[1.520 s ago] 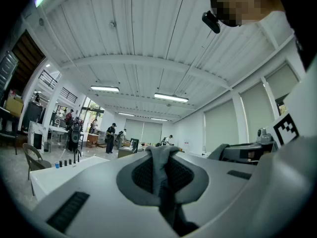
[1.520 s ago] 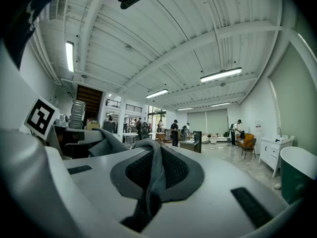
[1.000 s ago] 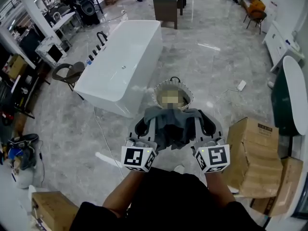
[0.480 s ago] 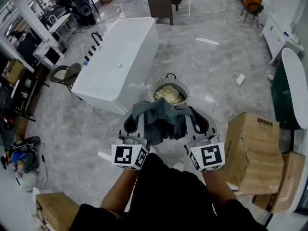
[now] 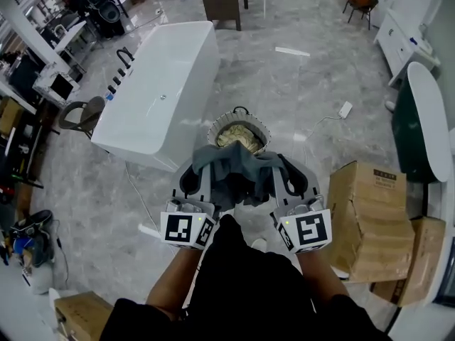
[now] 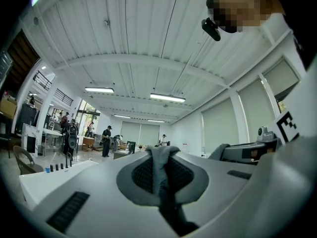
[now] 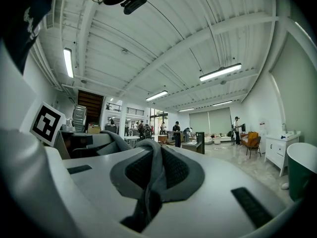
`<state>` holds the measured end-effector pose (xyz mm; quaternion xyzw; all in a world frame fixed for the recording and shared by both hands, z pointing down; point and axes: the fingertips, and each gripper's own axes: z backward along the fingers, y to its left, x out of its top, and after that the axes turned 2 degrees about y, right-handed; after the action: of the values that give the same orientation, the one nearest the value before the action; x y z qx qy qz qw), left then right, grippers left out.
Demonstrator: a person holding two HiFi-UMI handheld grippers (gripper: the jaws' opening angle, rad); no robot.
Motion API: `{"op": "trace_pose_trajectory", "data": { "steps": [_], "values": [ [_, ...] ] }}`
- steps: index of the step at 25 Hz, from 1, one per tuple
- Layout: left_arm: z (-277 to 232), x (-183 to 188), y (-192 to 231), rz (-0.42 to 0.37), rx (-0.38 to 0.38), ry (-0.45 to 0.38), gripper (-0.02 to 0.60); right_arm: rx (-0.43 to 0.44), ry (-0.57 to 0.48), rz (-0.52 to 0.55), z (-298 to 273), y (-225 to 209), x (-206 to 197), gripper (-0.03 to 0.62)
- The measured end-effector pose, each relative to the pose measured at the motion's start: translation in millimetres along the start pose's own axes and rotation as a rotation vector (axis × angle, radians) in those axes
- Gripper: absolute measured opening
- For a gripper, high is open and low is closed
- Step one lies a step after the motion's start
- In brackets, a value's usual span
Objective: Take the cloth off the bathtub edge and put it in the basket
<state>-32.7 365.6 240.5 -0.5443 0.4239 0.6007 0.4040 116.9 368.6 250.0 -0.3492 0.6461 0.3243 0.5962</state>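
The main risk we see is the drop going wide. The crumpled grey cloth [image 5: 238,168] hangs in the air, stretched between our two grippers. The round pale basket with a dark handle [image 5: 264,131] stands on the grey marble floor just ahead of it, not under it. If we let go from here, the cloth would likely land on the near rim or on the floor beside the basket. If one side let go before the other, the cloth would swing off to one side. The basket also holds a pale heap already, so a loosely dropped cloth might slide off the top.

The long white bathtub [image 5: 160,84] stands well apart to the left with nothing on its edge, so we judge the lift done and the carry nearly done.

We hold the left gripper [image 5: 199,169] and the right gripper [image 5: 284,169] side by side in front of our body. Both are level and point forward toward the basket, with the forearms reaching out. Each gripper's jaws are pinched nearly together on a fold of the cloth, which runs up between the dark pads and sags between the two grippers.
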Motion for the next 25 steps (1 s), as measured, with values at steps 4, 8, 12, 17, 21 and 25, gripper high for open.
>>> {"op": "trace_pose_trajectory", "data": {
  "steps": [4,8,12,17,21,25],
  "values": [
    [-27,-3,12,0.017,-0.016,0.016,0.020,-0.014,0.013,0.000,-30,-8,4,0.041],
    [-55,-3,26,0.032,-0.043,0.018,0.020,-0.020,0.020,0.009,-61,-15,6,0.041],
    [-83,-4,43,0.049,-0.075,0.023,0.020,-0.041,0.034,0.012,-96,-24,9,0.041],
    [-114,2,72,0.057,-0.104,0.008,0.020,-0.073,0.034,0.024,-133,-29,18,0.041],
    [-137,2,102,0.031,-0.116,-0.005,0.020,-0.089,0.035,0.055,-169,-27,24,0.041],
    [-156,6,130,0.034,-0.129,-0.022,0.020,-0.093,0.023,0.071,-203,-20,32,0.041]
  ]
}}
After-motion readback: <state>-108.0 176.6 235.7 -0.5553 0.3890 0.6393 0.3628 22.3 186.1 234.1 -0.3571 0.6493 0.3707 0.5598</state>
